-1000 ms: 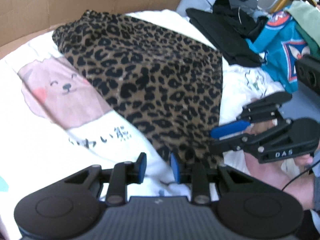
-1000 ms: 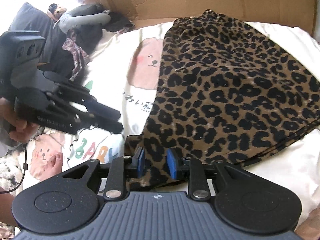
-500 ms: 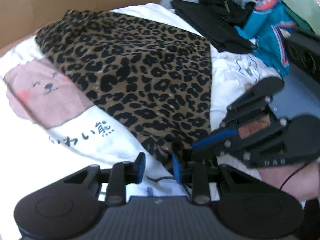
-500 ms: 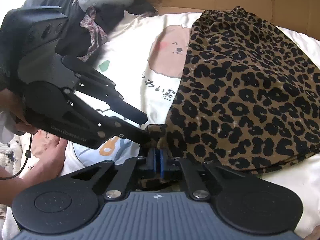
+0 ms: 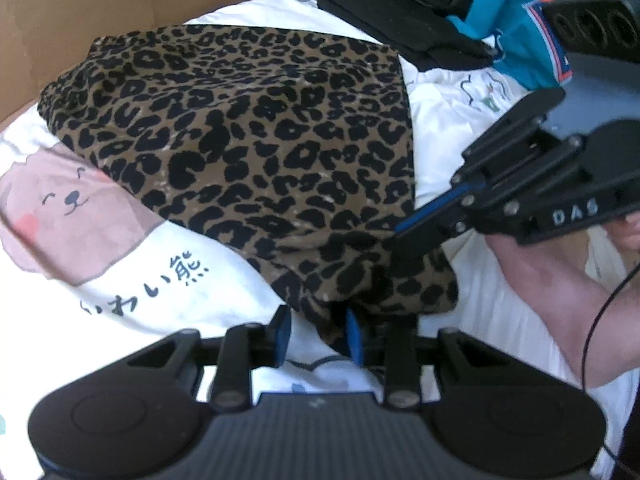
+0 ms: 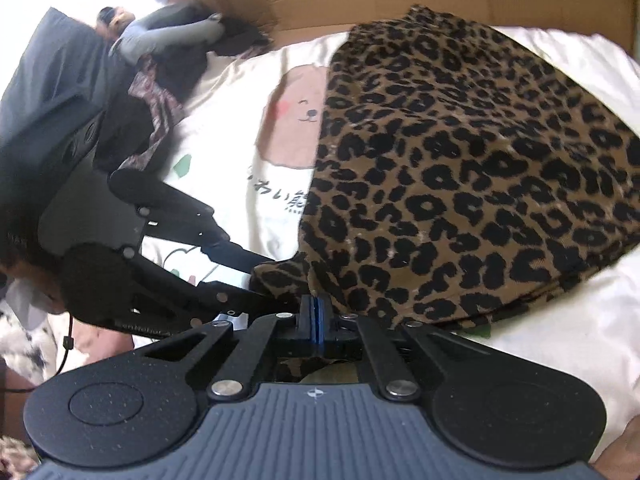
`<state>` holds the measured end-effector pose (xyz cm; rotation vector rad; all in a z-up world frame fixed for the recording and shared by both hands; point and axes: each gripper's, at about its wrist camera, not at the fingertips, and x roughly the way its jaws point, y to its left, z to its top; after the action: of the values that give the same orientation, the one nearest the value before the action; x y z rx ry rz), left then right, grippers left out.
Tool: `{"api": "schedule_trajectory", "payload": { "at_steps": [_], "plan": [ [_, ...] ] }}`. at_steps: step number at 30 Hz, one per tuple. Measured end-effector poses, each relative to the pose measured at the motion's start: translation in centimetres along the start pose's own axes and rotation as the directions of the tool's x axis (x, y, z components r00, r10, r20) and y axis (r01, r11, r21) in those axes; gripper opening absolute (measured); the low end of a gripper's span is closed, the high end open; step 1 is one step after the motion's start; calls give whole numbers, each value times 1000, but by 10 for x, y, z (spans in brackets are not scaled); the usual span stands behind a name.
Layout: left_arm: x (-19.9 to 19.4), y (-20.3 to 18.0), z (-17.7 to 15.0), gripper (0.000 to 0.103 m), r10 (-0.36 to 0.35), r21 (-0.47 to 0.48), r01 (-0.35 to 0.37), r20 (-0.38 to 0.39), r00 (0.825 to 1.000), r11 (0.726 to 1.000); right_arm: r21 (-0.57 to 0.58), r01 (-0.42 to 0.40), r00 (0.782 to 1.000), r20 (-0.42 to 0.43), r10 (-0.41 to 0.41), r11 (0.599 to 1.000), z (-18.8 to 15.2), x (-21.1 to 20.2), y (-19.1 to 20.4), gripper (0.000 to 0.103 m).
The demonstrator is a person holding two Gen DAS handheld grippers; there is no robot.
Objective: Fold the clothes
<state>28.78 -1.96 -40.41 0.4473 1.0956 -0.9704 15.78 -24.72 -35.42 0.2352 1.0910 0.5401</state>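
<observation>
Leopard skirt (image 5: 256, 152) lies spread on a white bear-print sheet (image 5: 132, 280), its far end up against the cardboard wall (image 5: 120, 4) and its near corner bunched between the two grippers. Right gripper (image 6: 315, 312) has its blue pads pressed together on that near corner, the cloth pinched and lifted into a small fold. Left gripper (image 5: 316, 334) sits just beside it with its jaws a narrow way apart, the skirt's hem hanging down between the pads (image 5: 283, 334); I cannot tell whether they touch the cloth. Both tools meet at the same corner, nearly touching. Far right, a black garment (image 5: 400, 12) and a teal jersey (image 5: 516, 28) lie in a heap. Far left, in the right camera's view, dark clothes (image 6: 168, 52) are piled by the cardboard.
</observation>
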Motion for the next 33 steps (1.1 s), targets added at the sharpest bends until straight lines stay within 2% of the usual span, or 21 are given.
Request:
{"api": "schedule_trajectory", "payload": {
  "at_steps": [7,8,9,10,16,19,20,21,23,25,27,28,29,30,33],
  "plan": [
    [8,-9,0,32,35,71,-36,13,999,997,56,-25,1000,10,24,998,0,-2,-8,0],
    [6,-7,0,26,33,64,-34,19,999,997,61,-27,1000,11,26,998,0,-2,-9,0],
    [5,-4,-1,15,28,45,-29,22,999,999,70,-35,999,3,35,997,0,-1,-9,0],
    [4,0,-2,11,22,18,-23,23,999,1000,79,-44,999,-6,44,996,0,0,-9,0],
    [-8,21,-17,6,-4,-136,10,46,999,991,97,-71,997,-12,73,993,2,-2,-10,3],
    [-8,37,-25,6,-46,-249,59,56,997,967,98,-61,998,-8,62,993,5,-3,-12,3],
    [-8,44,-29,5,-68,-302,84,64,996,950,102,-55,998,-5,56,993,6,-2,-14,3],
    [-7,52,-34,5,-100,-373,121,76,992,920,107,-49,999,-3,49,993,7,-2,-15,3],
    [-2,72,-47,4,-170,-529,204,113,979,824,109,-34,999,-3,35,993,8,1,-17,3],
    [1,89,-62,4,-226,-647,276,162,961,711,103,-18,1000,-10,19,995,8,6,-18,3],
    [4,101,-75,3,-263,-724,332,211,941,604,88,4,1000,-25,-1,996,7,12,-18,3],
    [5,105,-80,3,-275,-744,348,227,934,570,80,14,999,-33,-12,997,6,15,-18,3],
    [6,106,-84,3,-280,-753,354,232,932,555,72,25,999,-41,-22,997,5,18,-18,3],
    [6,106,-85,3,-284,-752,355,231,931,555,63,35,998,-49,-32,997,4,21,-18,3],
    [7,100,-84,4,-303,-732,368,227,925,574,49,38,998,-59,-35,998,3,23,-17,3]
  ]
}}
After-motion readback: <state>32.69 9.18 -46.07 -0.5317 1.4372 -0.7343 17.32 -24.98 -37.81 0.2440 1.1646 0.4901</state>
